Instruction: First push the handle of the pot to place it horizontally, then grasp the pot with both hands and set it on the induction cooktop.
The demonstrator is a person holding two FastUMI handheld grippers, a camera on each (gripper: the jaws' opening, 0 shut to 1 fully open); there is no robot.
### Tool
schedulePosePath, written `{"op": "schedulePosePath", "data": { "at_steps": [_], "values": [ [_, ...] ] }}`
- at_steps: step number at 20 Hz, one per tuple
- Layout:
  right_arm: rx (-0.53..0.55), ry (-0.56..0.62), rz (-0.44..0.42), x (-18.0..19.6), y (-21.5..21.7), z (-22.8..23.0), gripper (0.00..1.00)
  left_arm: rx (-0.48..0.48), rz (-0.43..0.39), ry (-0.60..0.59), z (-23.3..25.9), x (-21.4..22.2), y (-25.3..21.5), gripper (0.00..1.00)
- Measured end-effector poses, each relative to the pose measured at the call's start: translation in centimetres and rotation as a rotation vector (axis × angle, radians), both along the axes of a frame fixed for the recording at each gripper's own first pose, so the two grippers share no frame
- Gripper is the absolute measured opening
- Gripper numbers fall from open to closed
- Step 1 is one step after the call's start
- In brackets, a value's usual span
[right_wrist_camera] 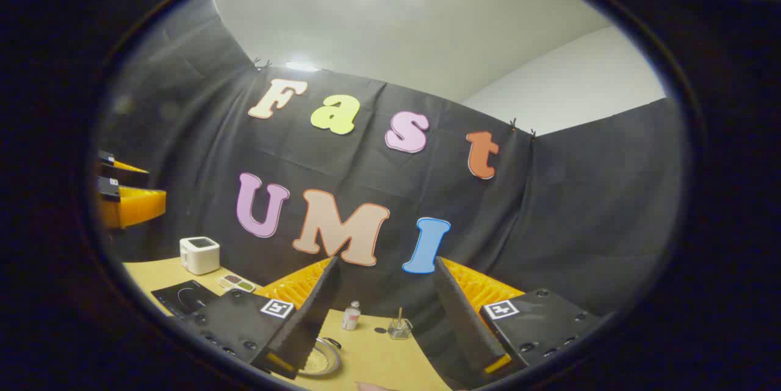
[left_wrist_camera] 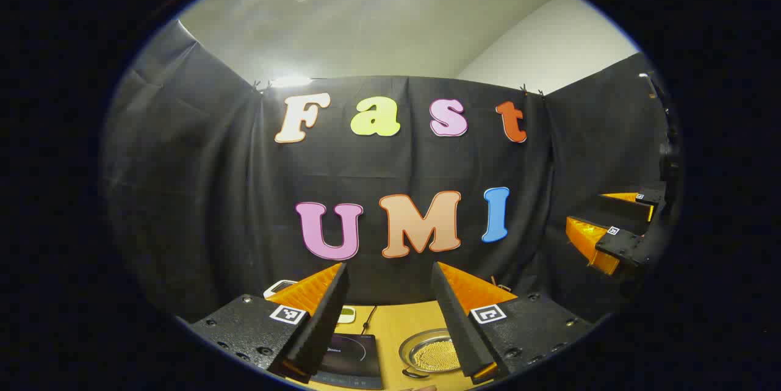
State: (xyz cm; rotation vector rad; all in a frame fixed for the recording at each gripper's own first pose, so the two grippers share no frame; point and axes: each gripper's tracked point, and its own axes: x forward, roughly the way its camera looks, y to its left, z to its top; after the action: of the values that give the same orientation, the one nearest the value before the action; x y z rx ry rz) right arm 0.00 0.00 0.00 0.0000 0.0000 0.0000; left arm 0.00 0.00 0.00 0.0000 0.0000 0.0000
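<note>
The pot (left_wrist_camera: 431,353) sits on the bench (left_wrist_camera: 396,321) just right of the induction cooktop (left_wrist_camera: 351,359), low between the left gripper (left_wrist_camera: 390,318)'s spread fingers. The right gripper (right_wrist_camera: 384,318), also spread and empty, has the pot at its left finger. Its handle's direction cannot be made out.
</note>
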Motion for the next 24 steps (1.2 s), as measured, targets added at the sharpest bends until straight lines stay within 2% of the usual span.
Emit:
{"op": "schedulePosePath", "data": {
  "at_steps": [2,3,4,6,8,11,12,13,15,16,17,18,20,21,24],
  "values": [
    [-0.027,-0.014,-0.001,-0.6,0.2,0.5,0.99,-0.004,-0.016,-0.017,0.3,0.1,-0.4,0.80],
    [-0.048,-0.018,-0.010,-0.8,-0.2,0.7,0.98,-0.009,-0.028,-0.033,0.7,0.5,-0.9,0.83],
    [-0.067,-0.012,-0.017,-1.0,-0.3,0.5,0.96,-0.015,-0.041,-0.031,0.6,0.8,-1.3,0.80],
    [-0.079,0.006,-0.017,-1.1,-0.5,0.1,0.98,-0.037,-0.058,-0.003,-0.4,1.2,-1.9,0.83],
    [-0.061,-0.003,-0.011,-1.0,-0.7,0.5,0.98,-0.050,-0.040,-0.010,-0.1,1.1,-1.5,0.83],
    [-0.013,-0.031,0.017,-0.2,-0.4,0.6,0.99,-0.006,0.000,-0.005,0.0,0.7,-1.1,0.80],
    [0.010,-0.032,0.038,0.1,-0.1,0.2,0.94,0.004,0.009,-0.003,0.2,0.6,-1.2,0.80],
    [0.037,-0.035,0.054,0.5,0.2,0.1,0.99,0.012,0.026,-0.002,0.2,0.6,-1.1,0.83],
    [0.073,-0.012,0.089,1.2,0.1,-0.6,0.99,0.019,0.047,0.026,-0.4,0.4,-1.5,0.80],
    [0.089,-0.027,0.093,1.6,-0.4,-0.3,0.99,0.012,0.048,0.025,-0.5,0.6,-2.0,0.83],
    [0.096,-0.031,0.095,1.9,-0.9,-0.4,0.98,0.008,0.054,0.038,-1.0,0.7,-2.3,0.80],
    [0.101,-0.023,0.103,2.1,-1.0,-1.1,0.98,0.010,0.070,0.064,-1.6,0.6,-2.3,0.83],
    [0.107,-0.009,0.119,2.6,-1.4,-2.2,0.96,0.000,0.096,0.064,-1.7,0.7,-2.1,0.83],
    [0.108,-0.006,0.124,3.0,-1.6,-2.6,0.99,-0.001,0.104,0.069,-1.8,0.8,-2.1,0.84],
    [0.119,0.015,0.147,3.5,-1.6,-4.0,0.99,0.027,0.129,0.089,-2.5,1.1,-2.2,0.84]
  ]
}}
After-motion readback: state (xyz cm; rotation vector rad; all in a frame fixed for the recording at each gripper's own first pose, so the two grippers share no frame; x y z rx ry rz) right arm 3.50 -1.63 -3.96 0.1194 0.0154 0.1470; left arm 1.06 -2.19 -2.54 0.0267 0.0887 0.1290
